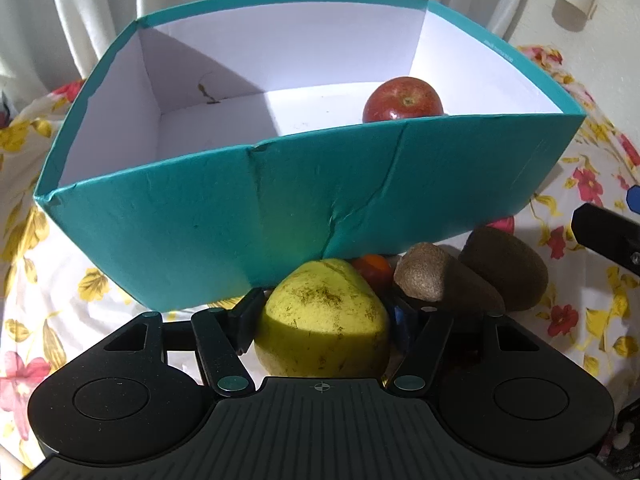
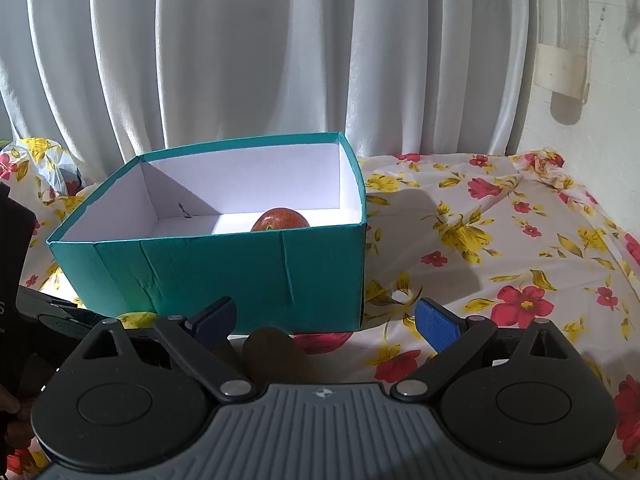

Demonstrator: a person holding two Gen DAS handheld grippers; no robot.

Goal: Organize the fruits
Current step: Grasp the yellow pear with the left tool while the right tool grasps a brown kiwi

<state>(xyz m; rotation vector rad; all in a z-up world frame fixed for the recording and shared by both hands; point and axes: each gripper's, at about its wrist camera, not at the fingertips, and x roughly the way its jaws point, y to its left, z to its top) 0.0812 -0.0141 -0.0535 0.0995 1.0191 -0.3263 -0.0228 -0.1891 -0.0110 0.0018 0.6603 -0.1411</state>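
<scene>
Your left gripper (image 1: 322, 320) is clamped on the pear (image 1: 324, 320), fingers on both flanks, stem end pointing forward toward the box (image 1: 224, 216). The box sits dead ahead, its near wall just past the pear and standing higher than it, so my read is the coming move is up and over that wall, then down inside. One apple (image 1: 403, 100) is already in there, right of centre; the left half of the floor is bare, so that looks like the safer drop. Two kiwis (image 1: 472, 276) lie on the floral cloth (image 1: 60, 280) just right of the pear, against the box foot, with a small orange-red fruit (image 1: 374, 270) tucked between them and the pear; can't tell what it is. Your right gripper (image 2: 326, 326) is spread wide and holding nothing, with one kiwi (image 2: 276, 354) low between its fingers, nearer the left one. So the right hand is closer to the kiwis, the left is committed to the pear.
</scene>
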